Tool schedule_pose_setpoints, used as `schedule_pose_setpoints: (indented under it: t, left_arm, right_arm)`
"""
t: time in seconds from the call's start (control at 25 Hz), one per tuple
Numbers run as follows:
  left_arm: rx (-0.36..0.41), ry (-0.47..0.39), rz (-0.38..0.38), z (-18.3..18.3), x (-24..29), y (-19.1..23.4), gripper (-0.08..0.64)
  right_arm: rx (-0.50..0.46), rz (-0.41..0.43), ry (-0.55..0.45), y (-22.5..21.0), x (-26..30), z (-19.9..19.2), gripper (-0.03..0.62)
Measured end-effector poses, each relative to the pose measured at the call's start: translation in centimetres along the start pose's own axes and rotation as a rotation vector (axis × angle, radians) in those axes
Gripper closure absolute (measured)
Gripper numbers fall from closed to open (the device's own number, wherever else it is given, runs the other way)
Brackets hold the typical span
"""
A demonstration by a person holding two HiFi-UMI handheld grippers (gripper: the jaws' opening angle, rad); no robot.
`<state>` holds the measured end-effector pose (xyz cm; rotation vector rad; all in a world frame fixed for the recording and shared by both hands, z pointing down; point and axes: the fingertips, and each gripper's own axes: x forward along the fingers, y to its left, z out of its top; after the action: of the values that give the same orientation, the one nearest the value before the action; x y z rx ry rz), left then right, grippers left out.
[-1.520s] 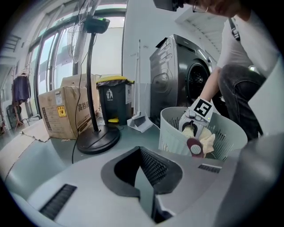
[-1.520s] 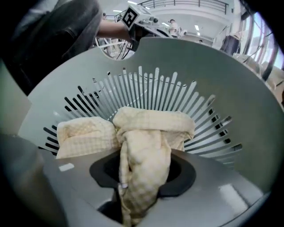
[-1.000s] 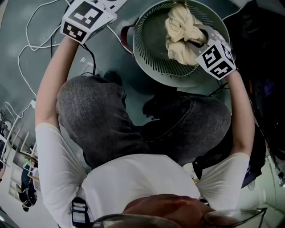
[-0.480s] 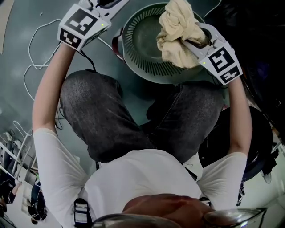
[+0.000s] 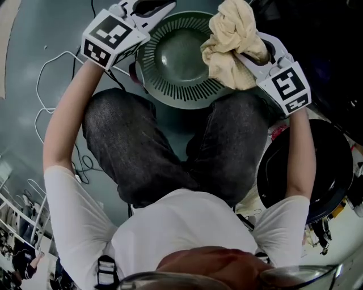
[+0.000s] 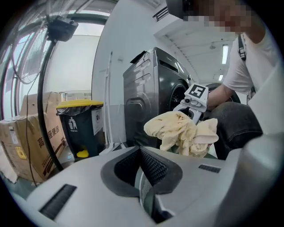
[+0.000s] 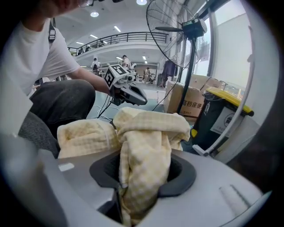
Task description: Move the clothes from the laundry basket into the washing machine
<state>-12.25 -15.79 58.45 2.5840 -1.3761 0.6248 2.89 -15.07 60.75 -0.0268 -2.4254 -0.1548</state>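
Observation:
A cream-yellow checked cloth [image 5: 229,39] hangs bunched above the right rim of the round green slatted laundry basket [image 5: 170,85]. My right gripper [image 5: 252,52] is shut on it, and the cloth [image 7: 146,146] fills the space between that gripper's jaws. No other clothes show in the basket's bare bottom. My left gripper [image 5: 151,9] is at the basket's upper left, its jaws closed on the slatted rim [image 6: 143,195]. The grey front-loading washing machine [image 6: 153,88] stands behind the basket; its dark round door [image 5: 309,170] lies at the right.
I crouch with both knees [image 5: 142,147] against the basket. White cables [image 5: 54,85] trail over the floor at left. A bin with a yellow lid [image 6: 82,124], cardboard boxes [image 6: 26,137] and a standing fan [image 7: 177,20] stand around.
The right gripper has risen with the cloth, from lying inside the basket to hanging over its rim. The left gripper has come closer to the basket's rim. The washer door has come into view.

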Motion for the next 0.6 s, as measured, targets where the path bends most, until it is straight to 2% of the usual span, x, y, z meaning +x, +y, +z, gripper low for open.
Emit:
schedule_pose_setpoints:
  t: [0.08,0.28,0.6]
  left_arm:
    - [0.025,0.005,-0.017,0.8,1.1,-0.7,0.555]
    - [0.069,-0.017,-0.075,7.6,4.5,-3.9,0.554]
    - [0.088,-0.089,-0.168,11.4,7.7,-6.8,0.554]
  right_arm:
    - [0.024,-0.041,-0.018,-0.7,-1.6,-0.8,0.394]
    - [0.092,-0.174,-0.081,-3.6,-9.6,-1.8,0.396]
    - [0.131,-0.262,-0.097,-3.5,-11.0,-2.7,0.394]
